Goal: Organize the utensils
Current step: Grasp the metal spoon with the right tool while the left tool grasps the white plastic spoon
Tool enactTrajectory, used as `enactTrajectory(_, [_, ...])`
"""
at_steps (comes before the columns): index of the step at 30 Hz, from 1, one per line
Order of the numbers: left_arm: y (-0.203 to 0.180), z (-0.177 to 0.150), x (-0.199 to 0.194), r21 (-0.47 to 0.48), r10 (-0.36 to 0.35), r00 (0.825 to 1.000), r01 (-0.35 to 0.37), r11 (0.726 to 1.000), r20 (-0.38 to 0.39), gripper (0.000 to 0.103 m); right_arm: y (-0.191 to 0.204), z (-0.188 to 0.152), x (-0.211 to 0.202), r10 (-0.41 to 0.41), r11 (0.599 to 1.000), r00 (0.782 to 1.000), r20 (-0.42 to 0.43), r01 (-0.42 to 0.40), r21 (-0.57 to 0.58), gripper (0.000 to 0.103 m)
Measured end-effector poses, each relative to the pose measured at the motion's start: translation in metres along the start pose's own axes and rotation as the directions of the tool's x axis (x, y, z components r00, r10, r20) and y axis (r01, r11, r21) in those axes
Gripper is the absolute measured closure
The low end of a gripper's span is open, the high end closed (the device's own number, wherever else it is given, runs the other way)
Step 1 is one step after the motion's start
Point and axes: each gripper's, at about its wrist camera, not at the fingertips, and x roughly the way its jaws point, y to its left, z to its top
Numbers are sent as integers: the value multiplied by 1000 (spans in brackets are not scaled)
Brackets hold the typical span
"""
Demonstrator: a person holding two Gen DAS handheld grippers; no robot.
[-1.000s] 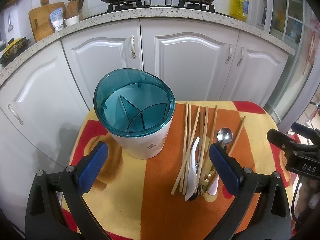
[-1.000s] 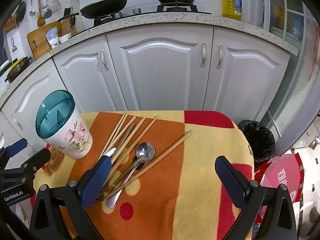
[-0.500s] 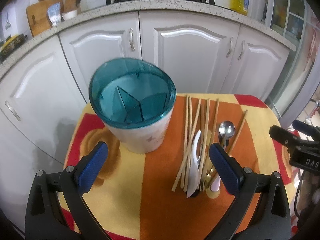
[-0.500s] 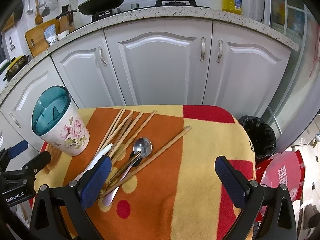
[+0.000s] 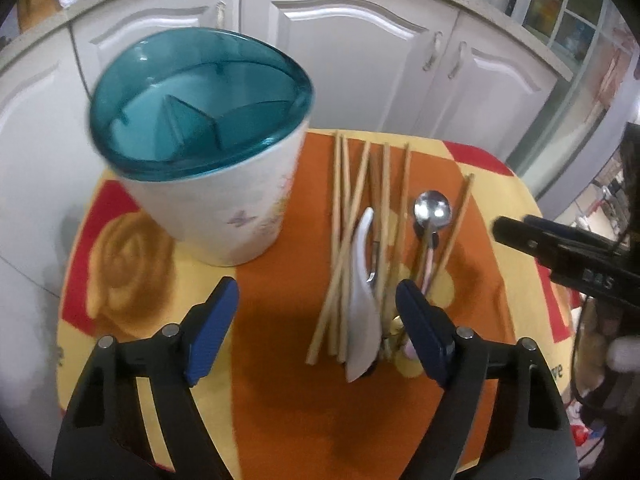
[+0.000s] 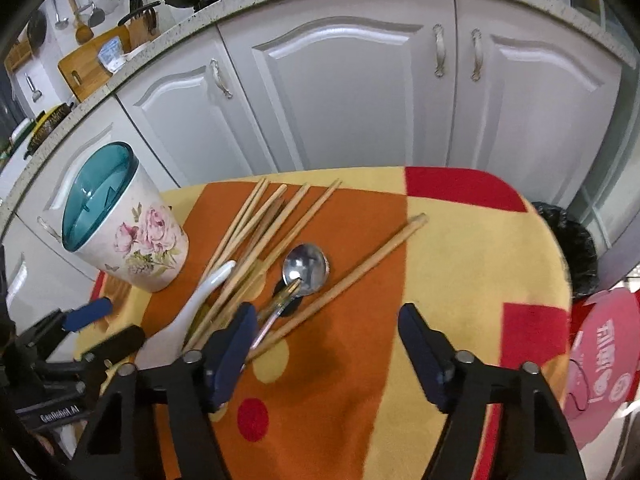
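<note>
Both claws closing, nothing gripped: left claw [image 5: 316, 322] hovers beside the chopsticks [image 5: 362, 216], right claw [image 6: 326, 354] over bare counter [image 6: 460, 248]. The divided holder [image 6: 120, 220] waits upright at the left edge, ready for sorting.

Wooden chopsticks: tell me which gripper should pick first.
Probably left. The left gripper, jaws closing with nothing pressed, frames the near ends of the chopsticks. In the right gripper view the pile lies mostly beyond its left finger, above bare cloth.
</note>
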Motion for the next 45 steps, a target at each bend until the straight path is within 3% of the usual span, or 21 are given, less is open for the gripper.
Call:
enactTrajectory(4, [-10, 7, 9, 20, -28, 1000, 28, 999, -8, 45, -5, 10, 20, 82, 996, 996, -37, -80, 34, 54])
enactTrajectory(8, [-21, 14, 26, 65, 18, 999, -16, 998, -30, 51, -5, 20, 40, 119, 992, 991, -55, -116, 48, 54])
enactTrajectory(11, [-23, 17, 43, 72, 33, 996, -27, 997, -81, 66, -5, 25, 54, 121, 992, 990, -70, -117, 48, 55])
enactTrajectory(13, [-22, 17, 52, 69, 32, 993, -24, 997, -116, 85, -6, 29, 62, 121, 992, 990, -72, -118, 40, 56])
enactTrajectory(15, [-16, 15, 58, 39, 2, 990, 4, 999, -145, 91, -9, 33, 69, 139, 990, 988, -65, -136, 39, 67])
enactTrajectory(17, [-10, 14, 55, -1, -37, 989, 37, 999, -142, 92, -14, 34, 76, 163, 985, 984, -66, -159, 64, 78])
enactTrajectory(18, [-7, 12, 54, -14, -55, 987, 54, 998, -151, 92, -16, 33, 79, 174, 983, 983, -66, -169, 74, 90])
enactTrajectory(22, [0, -1, 43, -31, -92, 979, 88, 996, -180, 92, -16, 28, 80, 212, 976, 975, -73, -207, 70, 99])
enactTrajectory(28, [11, -26, 20, -21, -96, 973, 93, 995, -211, 92, -10, 9, 53, 260, 965, 963, -67, -258, 34, 99])
enactTrajectory(33, [19, -34, 14, -23, -94, 967, 91, 996, -238, 93, -10, -11, 44, 279, 960, 954, -113, -278, 23, 99])
enactTrajectory(37, [21, -33, 16, -5, -90, 964, 91, 996, -252, 93, -10, -23, 42, 271, 962, 952, -144, -272, 12, 99])
enactTrajectory(45, [10, -11, 27, 50, -61, 976, 73, 996, -209, 91, -6, -18, 44, 241, 969, 960, -142, -245, -13, 95])
